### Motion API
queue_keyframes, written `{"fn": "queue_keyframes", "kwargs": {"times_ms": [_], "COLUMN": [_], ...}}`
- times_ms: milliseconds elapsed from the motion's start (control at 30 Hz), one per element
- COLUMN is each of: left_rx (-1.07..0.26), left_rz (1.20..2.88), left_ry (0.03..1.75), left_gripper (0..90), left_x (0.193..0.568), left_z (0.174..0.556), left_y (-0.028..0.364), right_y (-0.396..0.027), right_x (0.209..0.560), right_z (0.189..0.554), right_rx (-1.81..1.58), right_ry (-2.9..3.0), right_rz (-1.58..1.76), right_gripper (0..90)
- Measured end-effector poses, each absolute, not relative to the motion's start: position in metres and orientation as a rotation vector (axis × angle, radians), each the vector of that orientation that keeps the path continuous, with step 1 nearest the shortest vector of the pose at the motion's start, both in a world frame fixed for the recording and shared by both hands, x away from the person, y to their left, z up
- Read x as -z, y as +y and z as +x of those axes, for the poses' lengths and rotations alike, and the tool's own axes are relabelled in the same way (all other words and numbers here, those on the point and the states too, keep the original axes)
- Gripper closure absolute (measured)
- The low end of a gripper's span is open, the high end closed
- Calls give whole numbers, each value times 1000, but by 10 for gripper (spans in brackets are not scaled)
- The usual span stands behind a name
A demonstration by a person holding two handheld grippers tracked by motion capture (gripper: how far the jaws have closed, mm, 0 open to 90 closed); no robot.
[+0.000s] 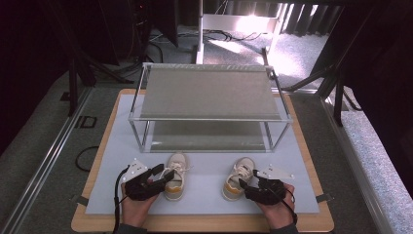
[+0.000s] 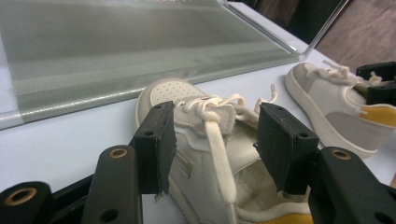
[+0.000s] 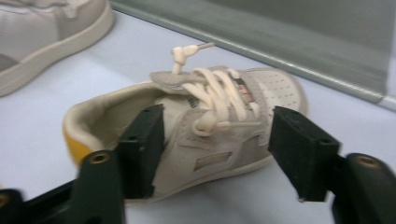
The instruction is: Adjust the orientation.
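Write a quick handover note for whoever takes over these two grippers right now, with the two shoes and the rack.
Left gripper: jaws astride the left shoe at its laces; grip not certain.
Right gripper: jaws either side of the right shoe; far pad stands clear, so open.
Both shoes stand on the white mat, in front of the two-tier rack.
Done: grippers lined up on the shoes.
Left: probably close on each shoe and lift it onto a shelf.

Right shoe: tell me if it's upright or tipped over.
Upright. The right shoe rests on its sole on the white mat, opening and laces facing up.
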State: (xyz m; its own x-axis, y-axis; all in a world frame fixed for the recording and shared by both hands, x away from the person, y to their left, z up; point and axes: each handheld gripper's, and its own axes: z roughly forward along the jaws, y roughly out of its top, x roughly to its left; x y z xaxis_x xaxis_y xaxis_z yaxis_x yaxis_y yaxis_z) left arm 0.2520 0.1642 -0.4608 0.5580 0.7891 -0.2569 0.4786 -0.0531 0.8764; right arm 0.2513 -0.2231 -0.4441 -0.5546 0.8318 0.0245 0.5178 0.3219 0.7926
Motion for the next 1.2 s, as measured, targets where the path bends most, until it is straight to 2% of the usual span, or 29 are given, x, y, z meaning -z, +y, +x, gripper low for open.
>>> {"fn": "queue_keyframes", "kwargs": {"times_ms": [200,300,367,400,567,867,967,1200], "left_rx": [-347,-343,-333,-329,-332,-369,-368,-337], "left_rz": [1704,1714,1722,1732,1763,1827,1825,1835], "left_ry": [1083,1085,1084,1083,1072,1134,1162,1130], "left_gripper": [468,467,465,464,453,497,606,611], "left_x": [462,462,463,463,465,467,467,467], "left_z": [253,254,255,255,257,259,260,259], "left_y": [166,166,164,162,156,154,155,144], "right_y": [-222,-226,-227,-227,-222,-226,-227,-227], "right_x": [441,439,440,440,446,448,449,452], "right_z": [249,248,248,248,254,255,256,257], "right_rx": [-1100,-1099,-1090,-1080,-1055,-1106,-1154,-1210], "right_ry": [2249,2244,2238,2228,2240,2239,2239,2218], "right_rz": [1148,1152,1160,1163,1215,1276,1288,1288], "right_gripper": [574,622,591,538,476,529,570,576]}}
